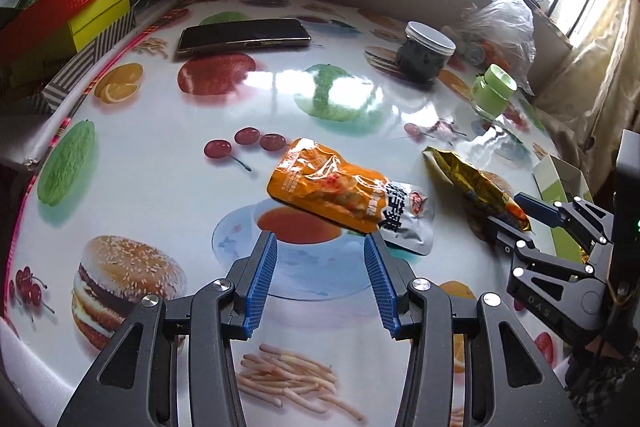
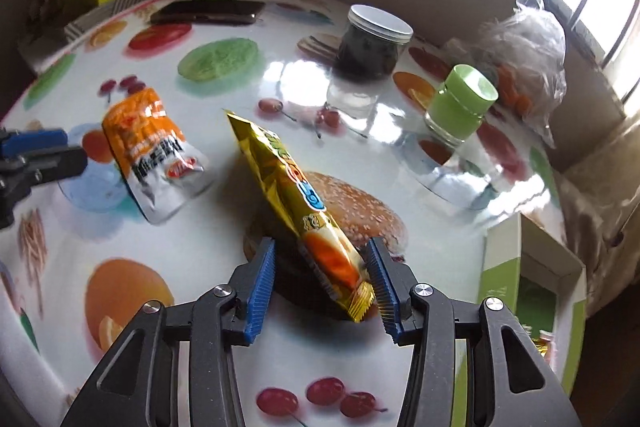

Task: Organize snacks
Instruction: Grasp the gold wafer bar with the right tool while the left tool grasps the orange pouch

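Jars [image 2: 374, 41] behind (bare tabletop [image 2: 224, 247] nearer)

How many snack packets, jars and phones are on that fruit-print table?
Snack packets: 2, orange packet, gold packet
Jars: 2, dark jar, green-lidded jar
Phones: 1, phone
Total: 5

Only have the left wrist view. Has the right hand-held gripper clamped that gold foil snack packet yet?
Observer: No. The gold foil snack packet has its near end between the fingers of the right hand-held gripper, with a clear gap on one side.
Operator: Packet lying flat?
Observer: No, it looks tipped up on its long edge.
Operator: Box on the right?
Observer: The green-and-white cardboard box is open on top, beside that hand-held gripper.
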Motion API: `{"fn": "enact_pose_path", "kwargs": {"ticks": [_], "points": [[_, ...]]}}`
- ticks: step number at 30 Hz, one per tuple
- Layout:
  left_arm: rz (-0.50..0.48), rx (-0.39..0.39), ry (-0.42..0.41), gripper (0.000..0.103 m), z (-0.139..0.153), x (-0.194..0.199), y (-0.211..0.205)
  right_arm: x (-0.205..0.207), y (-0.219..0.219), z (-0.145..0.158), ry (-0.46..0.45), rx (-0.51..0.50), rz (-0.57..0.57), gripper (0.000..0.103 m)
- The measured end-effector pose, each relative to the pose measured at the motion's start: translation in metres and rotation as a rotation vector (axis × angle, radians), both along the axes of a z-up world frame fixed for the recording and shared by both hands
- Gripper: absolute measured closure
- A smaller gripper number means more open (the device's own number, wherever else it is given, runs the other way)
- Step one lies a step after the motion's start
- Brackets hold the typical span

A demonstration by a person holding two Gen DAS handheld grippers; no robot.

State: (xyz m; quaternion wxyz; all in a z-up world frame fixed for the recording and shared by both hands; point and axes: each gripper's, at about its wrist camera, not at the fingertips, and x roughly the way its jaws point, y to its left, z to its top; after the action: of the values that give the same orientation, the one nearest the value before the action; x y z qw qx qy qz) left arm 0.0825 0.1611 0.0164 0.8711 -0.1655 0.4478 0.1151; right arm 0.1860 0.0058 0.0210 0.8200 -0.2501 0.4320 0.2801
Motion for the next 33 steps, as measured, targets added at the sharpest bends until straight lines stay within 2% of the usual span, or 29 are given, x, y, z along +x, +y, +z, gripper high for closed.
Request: {"fn": "enact_pose_path", "kwargs": {"ticks": [5, 9, 10, 13, 19, 28, 33], "points": [[0.007, -0.009, 0.004, 0.056, -0.002, 0.000, 0.003, 0.004, 0.012, -0.001, 0.042, 0.044, 0.006, 0.061], [0.016, -0.014, 0.009, 0.056, -0.004, -0.001, 0.007, 0.005, 0.028, -0.002, 0.037, 0.057, 0.022, 0.079], [0.020, -0.014, 0.011, 0.056, -0.004, -0.002, 0.008, 0.005, 0.031, -0.003, 0.040, 0.064, 0.023, 0.081], [0.030, -0.014, 0.014, 0.056, -0.005, -0.004, 0.012, 0.004, 0.040, -0.003, 0.052, 0.081, 0.040, 0.081], [0.053, -0.021, 0.011, 0.056, -0.005, -0.007, 0.020, -0.015, 0.056, -0.002, 0.085, 0.081, 0.149, 0.081], [0.105, -0.046, 0.011, 0.056, -0.005, -0.014, 0.034, -0.057, 0.074, 0.000, 0.180, 0.112, 0.298, 0.081], [0.097, -0.040, 0.005, 0.056, -0.003, -0.012, 0.036, -0.065, 0.067, 0.001, 0.186, 0.141, 0.257, 0.081]]}}
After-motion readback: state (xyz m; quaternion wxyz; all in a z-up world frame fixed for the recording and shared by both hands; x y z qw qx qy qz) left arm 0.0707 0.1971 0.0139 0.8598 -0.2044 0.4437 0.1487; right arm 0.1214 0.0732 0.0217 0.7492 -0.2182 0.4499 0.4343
